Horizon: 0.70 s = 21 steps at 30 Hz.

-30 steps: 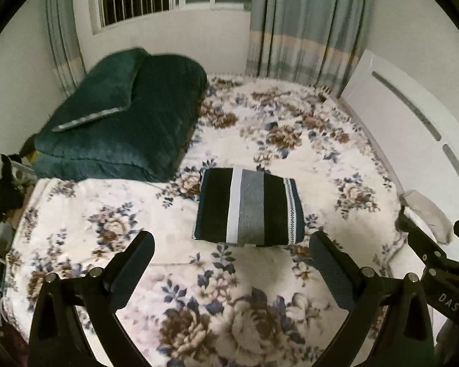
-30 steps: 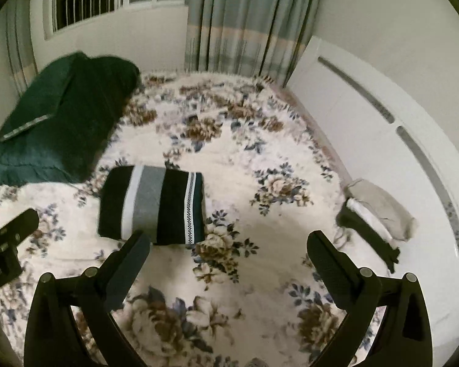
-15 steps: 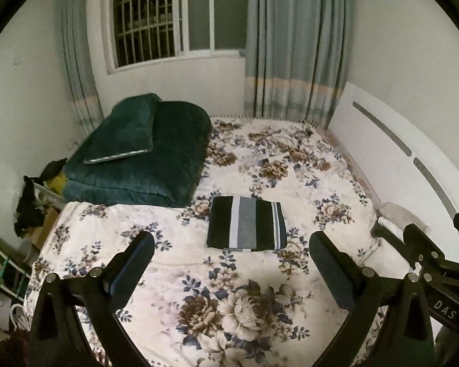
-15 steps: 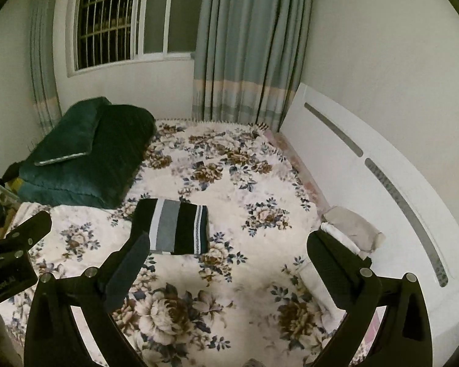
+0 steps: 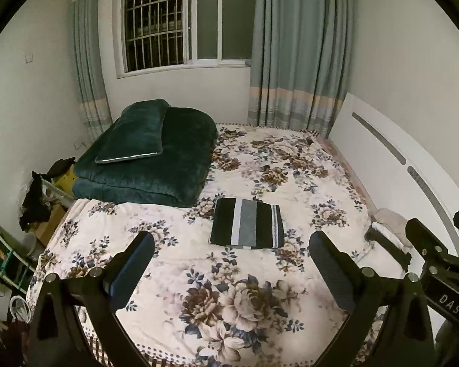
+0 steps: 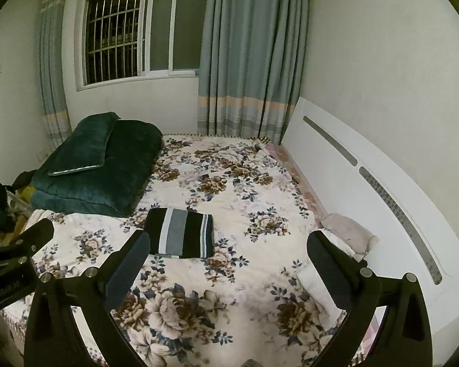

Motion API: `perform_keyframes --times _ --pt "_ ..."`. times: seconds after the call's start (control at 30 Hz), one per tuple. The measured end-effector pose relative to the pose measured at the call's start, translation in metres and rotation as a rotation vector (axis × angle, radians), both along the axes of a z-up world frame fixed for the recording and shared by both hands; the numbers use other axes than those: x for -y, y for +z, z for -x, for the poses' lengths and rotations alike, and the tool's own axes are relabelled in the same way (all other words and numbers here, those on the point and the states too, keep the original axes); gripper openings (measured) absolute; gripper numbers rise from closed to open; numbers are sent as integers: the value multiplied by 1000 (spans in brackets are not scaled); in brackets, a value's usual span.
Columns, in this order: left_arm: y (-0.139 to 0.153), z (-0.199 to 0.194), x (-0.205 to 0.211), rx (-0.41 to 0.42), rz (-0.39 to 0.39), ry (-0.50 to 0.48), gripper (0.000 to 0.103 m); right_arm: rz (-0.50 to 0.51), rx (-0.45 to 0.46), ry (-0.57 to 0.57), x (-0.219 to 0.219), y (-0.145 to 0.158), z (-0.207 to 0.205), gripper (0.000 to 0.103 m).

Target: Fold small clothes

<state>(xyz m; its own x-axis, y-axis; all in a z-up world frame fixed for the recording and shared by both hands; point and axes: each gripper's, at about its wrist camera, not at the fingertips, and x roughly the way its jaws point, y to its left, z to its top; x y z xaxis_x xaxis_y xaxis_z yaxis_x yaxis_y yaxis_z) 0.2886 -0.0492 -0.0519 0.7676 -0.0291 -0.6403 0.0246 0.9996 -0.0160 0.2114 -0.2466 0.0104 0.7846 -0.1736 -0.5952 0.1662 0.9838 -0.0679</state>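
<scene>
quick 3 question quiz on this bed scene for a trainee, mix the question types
1. True or false: the striped garment lies folded flat on the bed.
2. What does the left gripper hold? A) a sock B) nothing C) the green pillow
3. Fill in: the green pillow rests on top of the folded green ____.

Key
1. True.
2. B; its jaws stand wide apart, as do those of the right gripper.
3. Quilt.
</scene>
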Motion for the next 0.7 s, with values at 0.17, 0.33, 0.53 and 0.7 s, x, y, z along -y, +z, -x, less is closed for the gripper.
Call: perform_keyframes --times 0.17,0.33,0.53,0.7 --pt "1 5 2 3 -8 6 103 2 3 12 1 2 2 103" --pt "5 8 1 10 -10 13 103 -3 -3 24 1 3 3 103" --pt "9 11 0 7 -12 18 103 -3 -7 28 3 4 4 103" --pt "13 15 5 -9 -20 12 103 -3 -12 34 5 8 8 103"
